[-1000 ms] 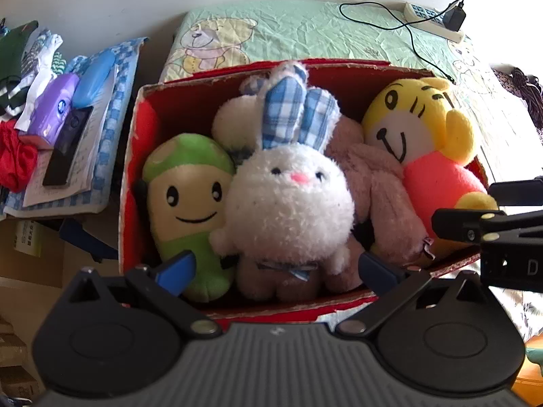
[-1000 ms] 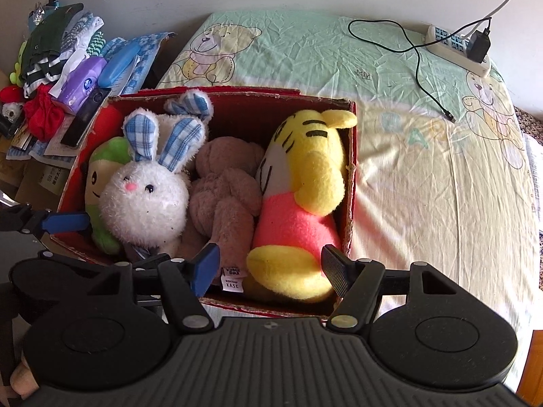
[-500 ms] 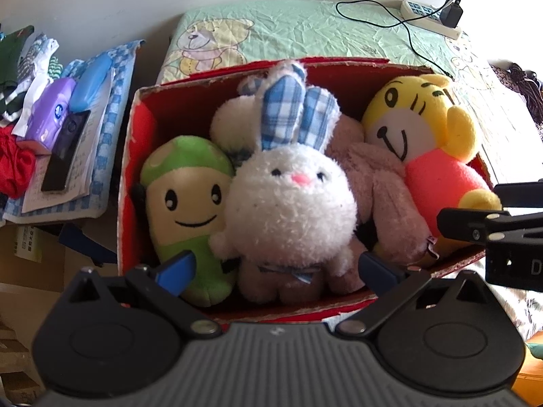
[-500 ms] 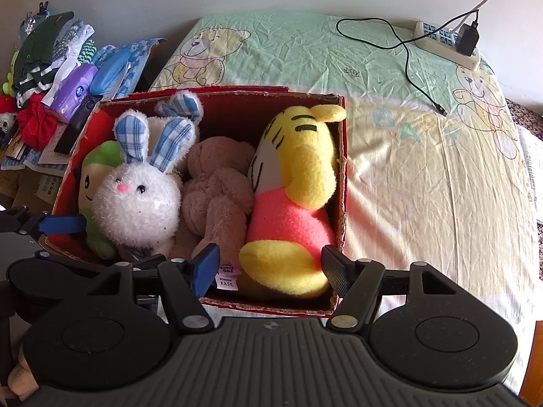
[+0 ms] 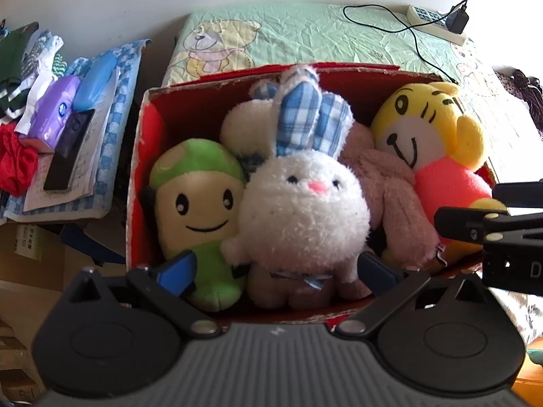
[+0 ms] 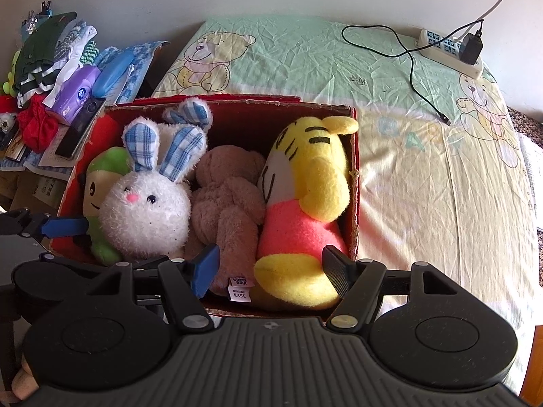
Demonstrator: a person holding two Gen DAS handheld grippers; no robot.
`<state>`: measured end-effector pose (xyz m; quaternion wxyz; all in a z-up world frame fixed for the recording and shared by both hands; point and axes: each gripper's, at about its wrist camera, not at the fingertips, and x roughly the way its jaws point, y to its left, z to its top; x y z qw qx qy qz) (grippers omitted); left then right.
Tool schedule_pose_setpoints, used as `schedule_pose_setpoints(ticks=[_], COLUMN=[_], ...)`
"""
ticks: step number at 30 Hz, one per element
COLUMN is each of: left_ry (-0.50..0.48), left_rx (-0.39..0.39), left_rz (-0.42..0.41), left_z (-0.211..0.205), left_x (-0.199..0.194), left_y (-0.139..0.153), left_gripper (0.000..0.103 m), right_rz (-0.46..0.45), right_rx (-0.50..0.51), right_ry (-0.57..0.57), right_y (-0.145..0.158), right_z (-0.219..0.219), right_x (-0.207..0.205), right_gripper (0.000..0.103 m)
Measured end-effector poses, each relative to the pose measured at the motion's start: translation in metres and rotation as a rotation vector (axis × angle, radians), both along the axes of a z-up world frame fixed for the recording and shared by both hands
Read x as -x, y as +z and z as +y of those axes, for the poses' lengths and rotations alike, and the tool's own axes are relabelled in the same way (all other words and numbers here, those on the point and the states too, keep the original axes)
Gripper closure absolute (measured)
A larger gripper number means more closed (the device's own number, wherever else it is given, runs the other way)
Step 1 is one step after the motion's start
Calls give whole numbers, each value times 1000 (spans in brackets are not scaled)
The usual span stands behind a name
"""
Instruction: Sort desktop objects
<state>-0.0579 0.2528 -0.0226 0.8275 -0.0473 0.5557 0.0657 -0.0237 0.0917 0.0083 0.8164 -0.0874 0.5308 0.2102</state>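
Seen first from the left wrist camera, the left gripper (image 5: 276,268) has its fingers spread wide with nothing between them, and they sit at the near edge of a red cardboard box (image 5: 146,142). One blue-padded finger lies in front of the green mushroom plush (image 5: 198,210), the other in front of the pink-brown plush (image 5: 393,196); whether either pad touches fabric I cannot tell. The white bunny plush (image 5: 305,217) with blue checked ears fills the gap between the fingers. A yellow tiger plush (image 5: 431,156) leans in the box's right corner, and a second white plush (image 5: 247,125) sits behind the bunny. The right gripper's black frame enters from the right edge, just beside the tiger.

Next, from the right wrist camera, the right gripper (image 6: 269,271) is likewise spread apart and holds nothing. Its fingers stand at the near wall of the red cardboard box (image 6: 353,183), with the tiger plush's yellow foot between them. The pink-brown plush (image 6: 227,203) lies just left of the blue pad. The box rests on a bear-print sheet (image 6: 424,176), where a power strip (image 6: 448,51) lies well apart from it.
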Motion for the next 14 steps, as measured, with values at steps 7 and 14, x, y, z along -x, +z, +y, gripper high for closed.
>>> schedule_pose_setpoints(ticks=[7, 14], left_ry=[1, 14], left_rx=[26, 7], left_rz=[-10, -30], left_z=[2, 2], left_x=[0, 1], left_y=[-1, 2], left_gripper=[3, 5], right_rz=[-3, -10], right_rx=[-6, -17], right_ry=[9, 8], right_y=[-2, -2], right_z=[7, 10], right_x=[-2, -1], right_gripper=[33, 33])
